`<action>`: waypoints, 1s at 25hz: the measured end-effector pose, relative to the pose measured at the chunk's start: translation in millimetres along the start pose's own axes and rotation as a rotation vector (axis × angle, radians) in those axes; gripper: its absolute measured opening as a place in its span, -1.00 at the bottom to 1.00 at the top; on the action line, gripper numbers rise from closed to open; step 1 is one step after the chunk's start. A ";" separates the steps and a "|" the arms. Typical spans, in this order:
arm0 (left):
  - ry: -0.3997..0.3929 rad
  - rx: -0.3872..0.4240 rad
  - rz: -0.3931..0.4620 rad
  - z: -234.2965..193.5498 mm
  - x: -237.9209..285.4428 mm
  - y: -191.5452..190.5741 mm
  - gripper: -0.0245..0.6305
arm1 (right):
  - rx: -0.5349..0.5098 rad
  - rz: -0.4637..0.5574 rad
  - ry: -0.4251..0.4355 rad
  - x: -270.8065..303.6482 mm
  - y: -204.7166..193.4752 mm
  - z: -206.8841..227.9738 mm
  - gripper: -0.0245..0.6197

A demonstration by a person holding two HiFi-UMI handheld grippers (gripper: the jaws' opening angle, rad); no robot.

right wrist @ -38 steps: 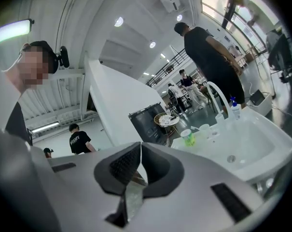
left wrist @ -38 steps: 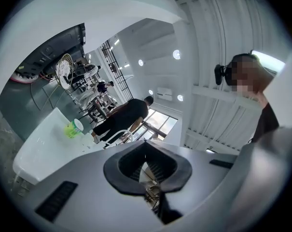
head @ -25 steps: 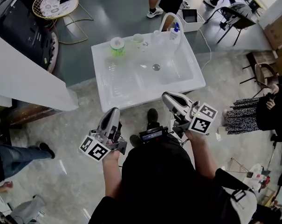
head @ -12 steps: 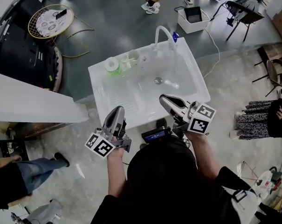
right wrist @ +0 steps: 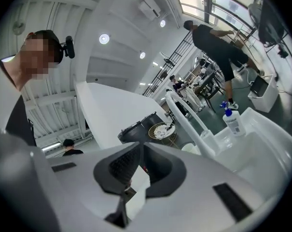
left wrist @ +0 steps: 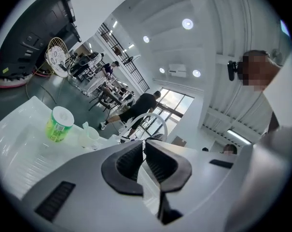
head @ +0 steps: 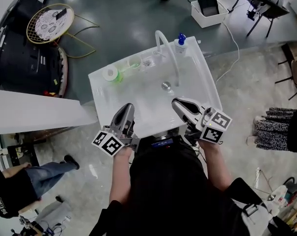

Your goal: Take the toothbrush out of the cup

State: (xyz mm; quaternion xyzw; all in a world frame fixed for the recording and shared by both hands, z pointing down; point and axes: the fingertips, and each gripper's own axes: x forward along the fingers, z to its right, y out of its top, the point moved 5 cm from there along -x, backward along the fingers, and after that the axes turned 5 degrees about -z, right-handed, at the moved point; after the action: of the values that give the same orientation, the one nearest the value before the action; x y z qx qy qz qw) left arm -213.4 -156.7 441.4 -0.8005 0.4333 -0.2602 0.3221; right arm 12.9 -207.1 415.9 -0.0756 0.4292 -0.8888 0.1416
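A white sink (head: 197, 77) stands in front of me. On its back rim sit two small clear cups (head: 134, 62) (head: 148, 61). In the left gripper view the nearer cup (left wrist: 90, 135) has a pale stick rising from it, likely the toothbrush (left wrist: 83, 126). My left gripper (head: 127, 107) is shut and empty over the sink's front edge, well short of the cups; its jaws (left wrist: 144, 145) meet. My right gripper (head: 177, 103) is shut too, empty, over the front right of the basin, and its pads (right wrist: 142, 148) are together.
A green tub with a white lid (head: 110, 74) stands left of the cups. A curved white faucet (head: 166, 48) and a blue-capped bottle (head: 180, 43) stand at the back right. A white counter (head: 30, 114) lies to the left; a wire table (head: 51, 17) and bystanders ring the area.
The sink has come closer in the head view. Both grippers have moved forward from the floor side and now reach over the sink's front edge. Both stay shut.
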 end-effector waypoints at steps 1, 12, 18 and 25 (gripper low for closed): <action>0.015 -0.002 -0.007 -6.4 6.8 -1.8 -0.90 | -0.004 0.005 0.002 -0.5 1.2 0.5 -0.89; 0.040 -0.084 -0.039 -75.8 77.8 -9.0 -0.88 | -0.037 0.025 -0.056 6.4 17.0 1.3 -0.79; 0.105 -0.134 -0.013 -118.1 104.6 -7.9 -0.60 | -0.078 0.011 -0.062 27.7 23.0 -16.9 -0.79; 0.280 -0.166 0.035 -164.2 124.0 -9.8 -0.35 | -0.098 -0.019 -0.081 40.7 21.0 -26.3 -0.79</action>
State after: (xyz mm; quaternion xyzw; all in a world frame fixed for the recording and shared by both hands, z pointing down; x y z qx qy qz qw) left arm -261.8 -307.0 573.6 -0.7727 0.5078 -0.3270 0.1955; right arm -28.6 -212.9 383.6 -0.1222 0.4653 -0.8644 0.1464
